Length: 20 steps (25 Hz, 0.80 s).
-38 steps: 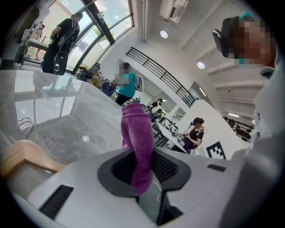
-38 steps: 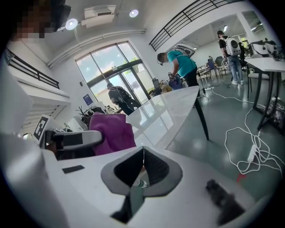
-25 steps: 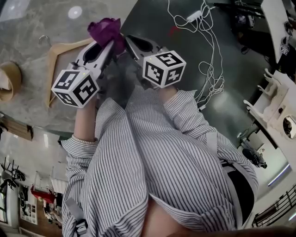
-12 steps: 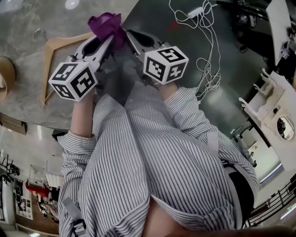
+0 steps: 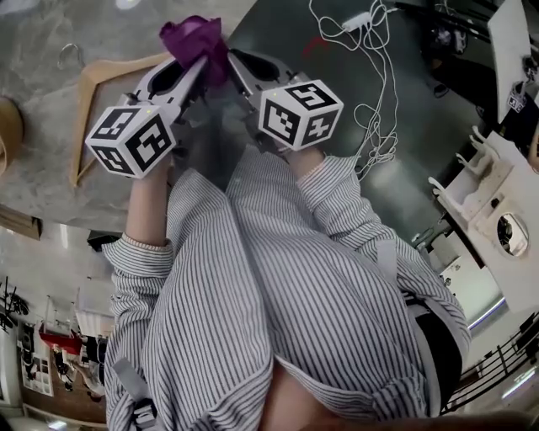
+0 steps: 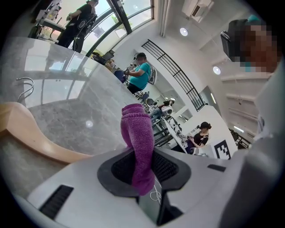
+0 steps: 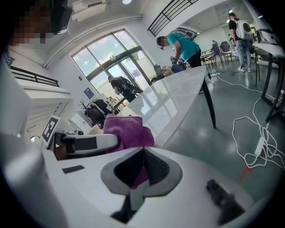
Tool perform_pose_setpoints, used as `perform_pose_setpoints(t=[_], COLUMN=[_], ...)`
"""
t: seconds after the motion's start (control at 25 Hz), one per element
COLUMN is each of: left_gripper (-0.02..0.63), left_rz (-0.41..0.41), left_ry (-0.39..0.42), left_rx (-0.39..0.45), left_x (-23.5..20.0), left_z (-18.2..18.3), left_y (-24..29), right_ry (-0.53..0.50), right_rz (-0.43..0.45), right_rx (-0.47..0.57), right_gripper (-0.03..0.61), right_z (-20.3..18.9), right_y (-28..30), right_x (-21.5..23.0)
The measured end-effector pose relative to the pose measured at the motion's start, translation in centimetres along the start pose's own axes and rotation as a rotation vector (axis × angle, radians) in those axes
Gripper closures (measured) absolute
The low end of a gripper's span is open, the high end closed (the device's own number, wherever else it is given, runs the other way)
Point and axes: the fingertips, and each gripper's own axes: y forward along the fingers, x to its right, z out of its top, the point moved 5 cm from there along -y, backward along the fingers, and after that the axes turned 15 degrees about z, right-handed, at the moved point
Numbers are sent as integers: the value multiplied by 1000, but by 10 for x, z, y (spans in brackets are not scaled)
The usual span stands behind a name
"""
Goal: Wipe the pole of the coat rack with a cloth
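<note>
Grey marble tabletop (image 5: 42,59) with dark floor (image 5: 278,25) beside it. Left gripper (image 6: 143,152): fingers clamped on the purple cloth (image 6: 137,127), which stands up past the tips in a bunched fold. Right gripper (image 7: 142,152): fingers together, with a bit of the same cloth pinched between the pads; its tips are just beside the left gripper's. Both are held over the tabletop edge. Wooden coat hanger (image 5: 122,67) lies flat on the tabletop, just left of the grippers. White cables (image 5: 370,93) and a power strip (image 5: 360,21) lie on the floor, well apart.
</note>
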Motion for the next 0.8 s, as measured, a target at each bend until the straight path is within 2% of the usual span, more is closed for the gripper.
perform_pose_setpoints(t=[0.8], left_gripper=[516], left_rz=[53], left_ry=[-117], left_rx=[68], left_x=[-42], left_z=[6], left_y=[-36], right_ry=[-45], right_rz=[47], right_rx=[-67], right_gripper=[561], right_z=[1], right_y=[41], right_x=[-31])
